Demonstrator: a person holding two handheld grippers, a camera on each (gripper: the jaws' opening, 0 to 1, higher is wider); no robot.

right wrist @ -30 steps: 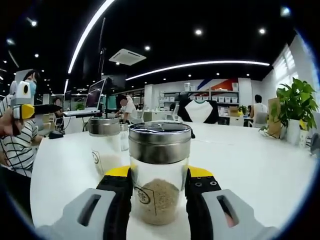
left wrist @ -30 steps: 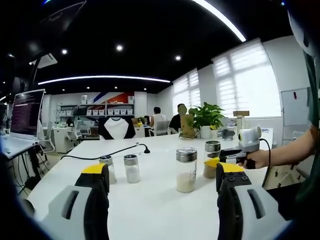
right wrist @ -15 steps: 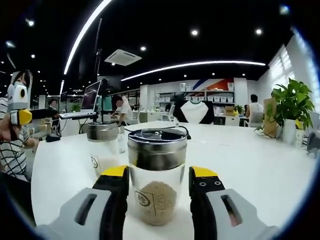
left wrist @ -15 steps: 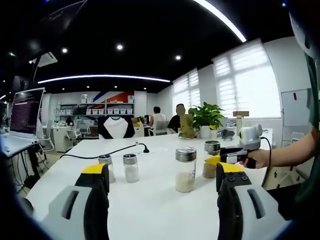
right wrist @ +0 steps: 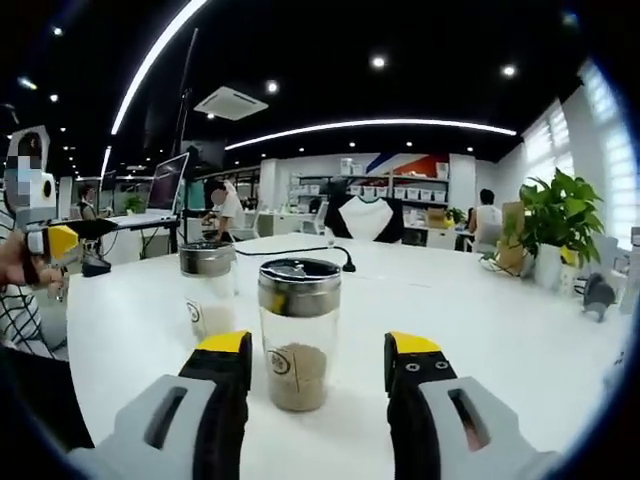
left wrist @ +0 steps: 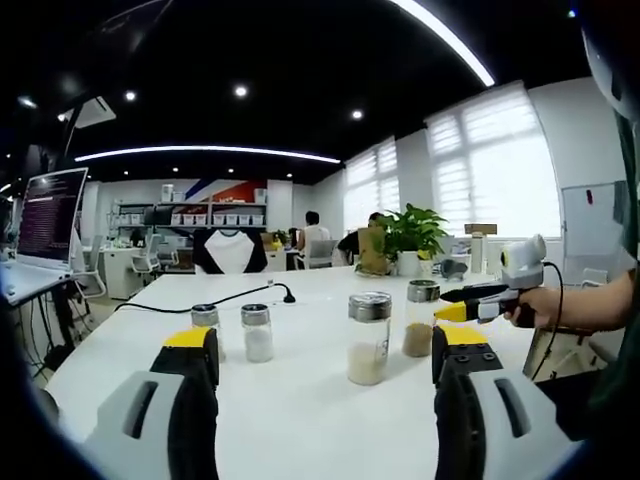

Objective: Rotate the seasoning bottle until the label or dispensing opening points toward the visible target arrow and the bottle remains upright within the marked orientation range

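Withdrawn from the clear glass seasoning bottle with steel lid (right wrist: 298,334): right gripper (right wrist: 318,350), jaws wide, empty. Stands upright on white table (right wrist: 520,330). Target arrow unseen; alignment unverifiable. Left gripper (left wrist: 325,350) wide, empty.

On the table (left wrist: 300,400) stand four bottles: two small shakers (left wrist: 206,322) (left wrist: 257,332) and two bigger jars (left wrist: 369,337) (left wrist: 421,318). There is one black cable (left wrist: 215,301), one plant (left wrist: 412,232), and one laptop (left wrist: 45,218) at the side.
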